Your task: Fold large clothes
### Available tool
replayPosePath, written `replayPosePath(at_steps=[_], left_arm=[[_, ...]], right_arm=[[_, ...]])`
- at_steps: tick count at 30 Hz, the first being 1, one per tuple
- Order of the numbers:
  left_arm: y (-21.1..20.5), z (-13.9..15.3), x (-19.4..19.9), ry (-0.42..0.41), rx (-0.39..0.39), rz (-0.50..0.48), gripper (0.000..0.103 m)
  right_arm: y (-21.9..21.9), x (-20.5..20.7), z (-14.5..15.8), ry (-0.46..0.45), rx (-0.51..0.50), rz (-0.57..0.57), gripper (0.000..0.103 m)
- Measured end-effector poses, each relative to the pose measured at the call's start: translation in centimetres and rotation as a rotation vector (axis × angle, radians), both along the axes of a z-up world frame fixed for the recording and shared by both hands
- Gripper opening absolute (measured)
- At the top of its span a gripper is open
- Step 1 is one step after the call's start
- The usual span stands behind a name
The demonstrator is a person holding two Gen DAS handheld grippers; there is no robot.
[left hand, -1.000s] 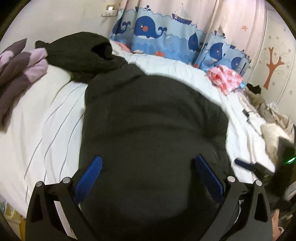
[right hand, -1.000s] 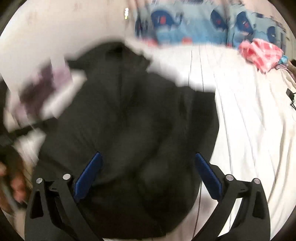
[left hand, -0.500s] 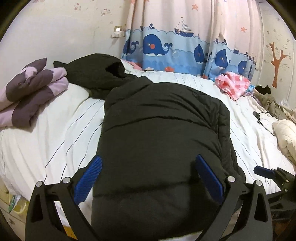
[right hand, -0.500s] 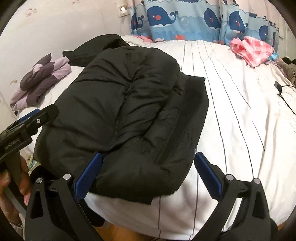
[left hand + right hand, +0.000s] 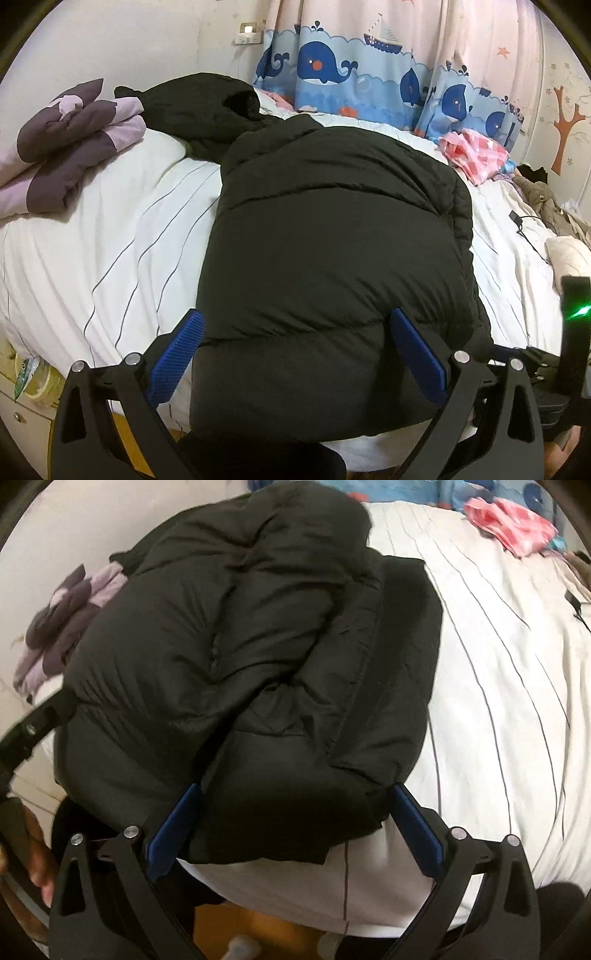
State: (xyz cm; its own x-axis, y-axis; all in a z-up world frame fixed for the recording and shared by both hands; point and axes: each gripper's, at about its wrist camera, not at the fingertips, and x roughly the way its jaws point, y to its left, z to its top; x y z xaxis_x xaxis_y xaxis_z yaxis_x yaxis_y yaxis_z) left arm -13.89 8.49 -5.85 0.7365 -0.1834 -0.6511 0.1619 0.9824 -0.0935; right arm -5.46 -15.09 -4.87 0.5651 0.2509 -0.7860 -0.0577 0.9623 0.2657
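1. White striped bedding (image 5: 122, 236) covers the bed, with whale curtains (image 5: 332, 74) behind it, a purple quilt (image 5: 70, 147) bundled at the far left and a pink checked cloth (image 5: 476, 151) at the far right
2. On that bedding lies the black puffer jacket (image 5: 332, 258), folded into a thick block; its near end hangs slightly over the bed edge closest to the person
3. Its long axis runs straight away from both tools, from the near bed edge toward the curtains, so a fold in half would carry the near end forward along that line
4. Spread wide and holding nothing, the left gripper (image 5: 299, 354) has its fingers either side of the jacket's near end, which fills the gap between them
5. Equally spread and empty, the right gripper (image 5: 295, 823) straddles the near right corner of the jacket (image 5: 258, 646), where looser layers and a flat dark flap show
6. Both sit about equally close to the near edge; the left is centred on the smooth bulk, the right on the ragged side, which I judge needs tucking first
7. A second dark garment (image 5: 199, 107) lies beyond the jacket's far end, touching it
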Motion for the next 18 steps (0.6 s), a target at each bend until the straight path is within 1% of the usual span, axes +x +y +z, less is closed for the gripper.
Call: replayPosePath(at_steps=[4,6,8,10,12,15,18], left_arm=[[0.1,0.1,-0.6,0.020,-0.005,-0.008,0.097],[0.1,0.3,-1.2,0.038,-0.019,-0.013,0.097],[0.1,0.6,-1.7,0.060,-0.024,-0.020,0.097],[-0.1,1.1,-2.3,0.060,-0.009,-0.023,0.097],[-0.1,1.8,-3.3,0.052,0.002,-0.031,0.097],[0.1,2.6,-4.2,0.051,-0.002,-0.029,0.097],[0.2,2.9,-5.0,0.051,0.010,-0.016,0.097]], right_arm=[[0.5,-1.5,2.5,-0.066,-0.064,-0.036,0.096],[0.7,-2.2,3.5,-0.084,-0.091,-0.060,0.096],[0.6,-3.2,4.3,-0.110,-0.070,-0.057,0.096],[0.5,-3.9,4.9,-0.124,-0.069,-0.063,0.096],[0.5,-4.5,5.2,-0.119,-0.083,-0.063,0.096],[0.5,-5.3,5.3,-0.108,-0.079,-0.062,0.096],[0.3,-5.7,5.4,-0.085,-0.081,-0.069,0.096]])
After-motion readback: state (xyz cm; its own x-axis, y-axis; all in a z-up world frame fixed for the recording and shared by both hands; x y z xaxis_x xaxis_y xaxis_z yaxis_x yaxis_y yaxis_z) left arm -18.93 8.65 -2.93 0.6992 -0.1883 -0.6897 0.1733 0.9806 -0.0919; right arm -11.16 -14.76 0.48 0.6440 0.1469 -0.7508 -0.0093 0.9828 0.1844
